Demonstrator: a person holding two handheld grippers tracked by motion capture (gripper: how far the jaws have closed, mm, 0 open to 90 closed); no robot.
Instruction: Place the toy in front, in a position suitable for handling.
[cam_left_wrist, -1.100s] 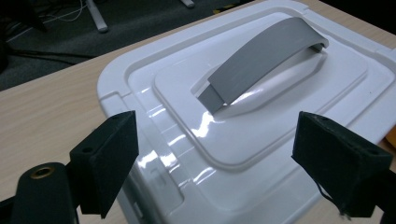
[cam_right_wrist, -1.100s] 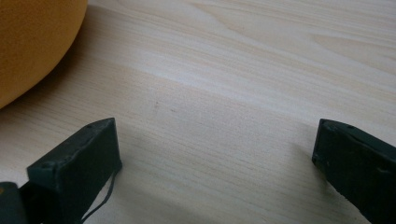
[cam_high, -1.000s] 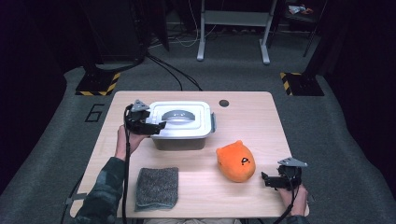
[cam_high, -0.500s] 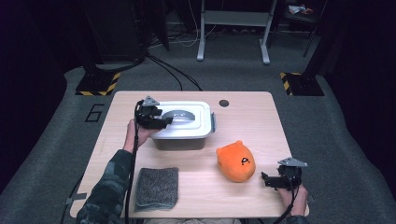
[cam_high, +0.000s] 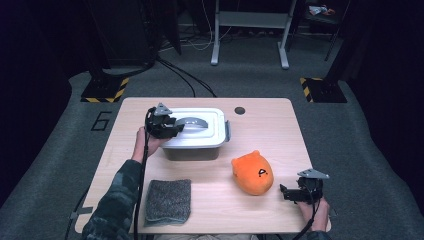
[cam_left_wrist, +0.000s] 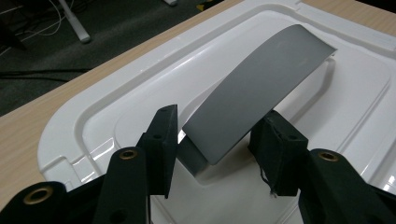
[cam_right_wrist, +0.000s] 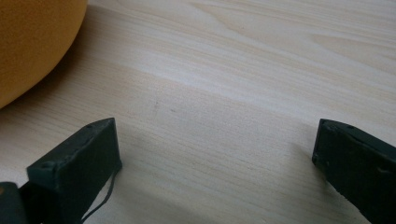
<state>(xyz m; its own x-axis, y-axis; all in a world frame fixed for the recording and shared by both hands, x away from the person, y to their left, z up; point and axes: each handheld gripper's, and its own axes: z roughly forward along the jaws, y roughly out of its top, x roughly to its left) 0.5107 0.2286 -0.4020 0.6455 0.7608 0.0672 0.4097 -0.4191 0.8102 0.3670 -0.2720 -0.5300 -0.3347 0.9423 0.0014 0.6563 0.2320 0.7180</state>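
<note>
Wooden table (cam_high: 210, 200), left gripper (cam_left_wrist: 217, 140) closing around lid handle (cam_left_wrist: 261, 93), small gaps remaining

Left gripper (cam_left_wrist: 219, 154) low over a white lid (cam_left_wrist: 116, 93), its two black jaws rising from the bottom edge and straddling the near end of a grey handle (cam_left_wrist: 261, 93). Jaws just been closing, handle between them. Right jaw at or very close to the handle's edge; left jaw a little apart, a sliver of white lid visible between pad and grey. Handle a broad curved strap, arching up and away toward the upper right. Lid glossy, with a sunken middle and raised rim. Pale wooden surface (cam_left_wrist: 28, 140) at left and upper right; dark floor (cam_left_wrist: 93, 32) beyond.
</note>
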